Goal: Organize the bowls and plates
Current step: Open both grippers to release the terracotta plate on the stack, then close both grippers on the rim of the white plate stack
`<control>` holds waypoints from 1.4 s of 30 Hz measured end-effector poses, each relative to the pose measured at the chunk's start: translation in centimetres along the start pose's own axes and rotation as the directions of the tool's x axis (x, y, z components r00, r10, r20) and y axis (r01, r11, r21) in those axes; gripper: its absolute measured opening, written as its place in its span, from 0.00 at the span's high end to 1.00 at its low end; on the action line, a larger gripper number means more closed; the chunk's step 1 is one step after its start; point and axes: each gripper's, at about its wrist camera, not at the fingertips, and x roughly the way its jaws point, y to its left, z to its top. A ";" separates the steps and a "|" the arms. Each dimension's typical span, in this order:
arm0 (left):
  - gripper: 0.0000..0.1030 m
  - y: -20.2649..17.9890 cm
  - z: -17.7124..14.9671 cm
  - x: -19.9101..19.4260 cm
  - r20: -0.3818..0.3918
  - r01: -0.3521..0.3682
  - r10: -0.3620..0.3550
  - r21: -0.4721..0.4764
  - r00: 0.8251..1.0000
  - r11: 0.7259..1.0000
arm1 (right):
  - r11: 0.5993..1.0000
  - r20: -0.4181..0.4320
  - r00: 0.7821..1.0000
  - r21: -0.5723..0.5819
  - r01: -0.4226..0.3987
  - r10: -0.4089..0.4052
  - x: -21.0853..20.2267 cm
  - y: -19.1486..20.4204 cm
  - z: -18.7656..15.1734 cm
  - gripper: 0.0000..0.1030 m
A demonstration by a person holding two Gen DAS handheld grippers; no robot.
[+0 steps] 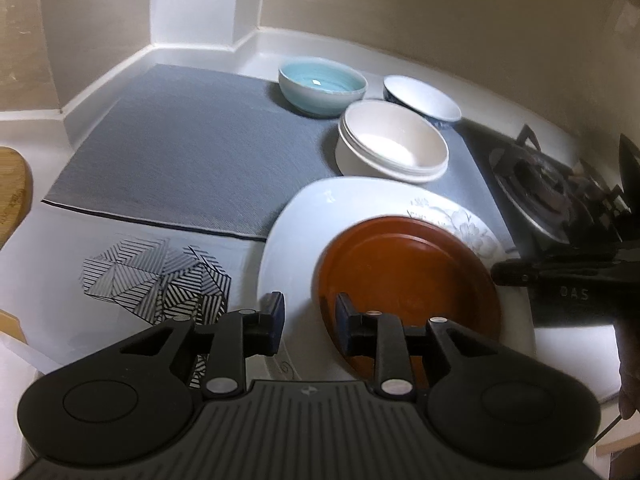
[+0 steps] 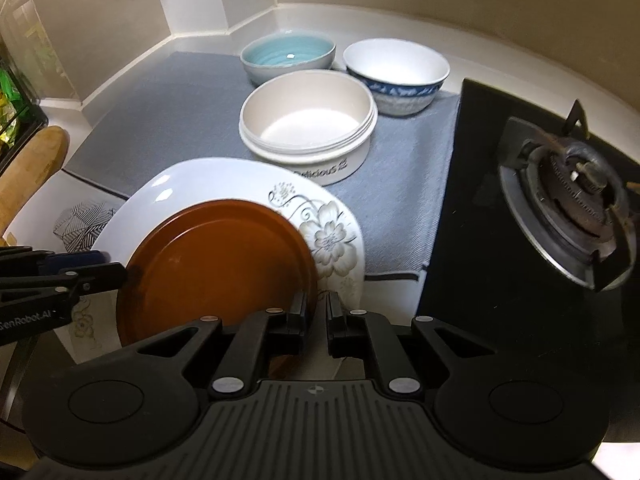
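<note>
Behind the brown plate (image 2: 216,264), three bowls (image 2: 308,128) cluster.

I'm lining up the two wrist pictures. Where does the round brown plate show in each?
Left wrist view: the round brown plate lies lower right of centre on the large white floral plate, just beyond the left gripper.
Right wrist view: it sits lower left of centre, its near right edge at the right gripper.
Shared landmark: the cream straight-walled bowl stands behind it in both.
</note>
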 end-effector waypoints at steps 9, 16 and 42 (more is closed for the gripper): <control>0.70 1.2 0.1 -1.6 0.086 -0.042 0.048 -0.067 0.995 0.997 | 0.998 0.091 0.995 0.051 0.030 -0.034 -1.1 -1.9 -0.2 0.79; 0.70 1.9 -0.5 -1.5 0.056 -0.084 0.090 -0.092 0.994 0.992 | 0.997 0.047 0.999 0.079 0.021 -0.025 -0.1 -2.7 -0.7 0.77; 0.70 1.5 -3.5 -0.9 0.006 -0.079 0.083 -0.231 0.997 0.970 | 0.988 -0.029 0.990 0.066 -0.137 0.139 1.1 -3.3 -1.3 0.75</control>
